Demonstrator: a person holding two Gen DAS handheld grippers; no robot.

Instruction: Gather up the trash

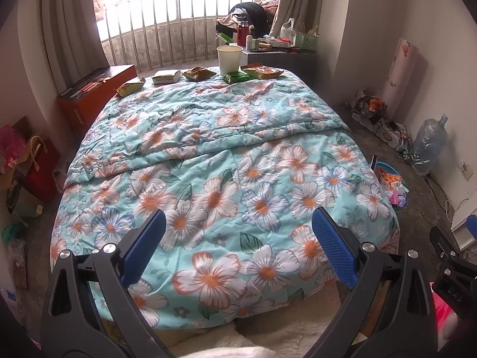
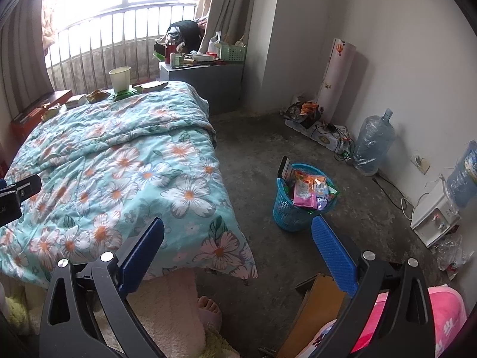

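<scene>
Holding both tools at the foot of the bed, I keep my left gripper (image 1: 238, 223) over the floral quilt (image 1: 208, 155) and my right gripper (image 2: 238, 232) off its corner above the bare floor (image 2: 253, 155), each with blue fingers (image 1: 149, 244) spread wide and gripping nothing. Beyond my right fingers (image 2: 334, 253) stands a blue basket (image 2: 286, 211) on the floor beside the bed, already stuffed with wrappers. At the far end of the quilt lie several snack packets (image 1: 199, 74) and a small box (image 1: 166, 77) in a row, with a white paper cup (image 1: 229, 59) upright on a green packet (image 1: 237, 77).
</scene>
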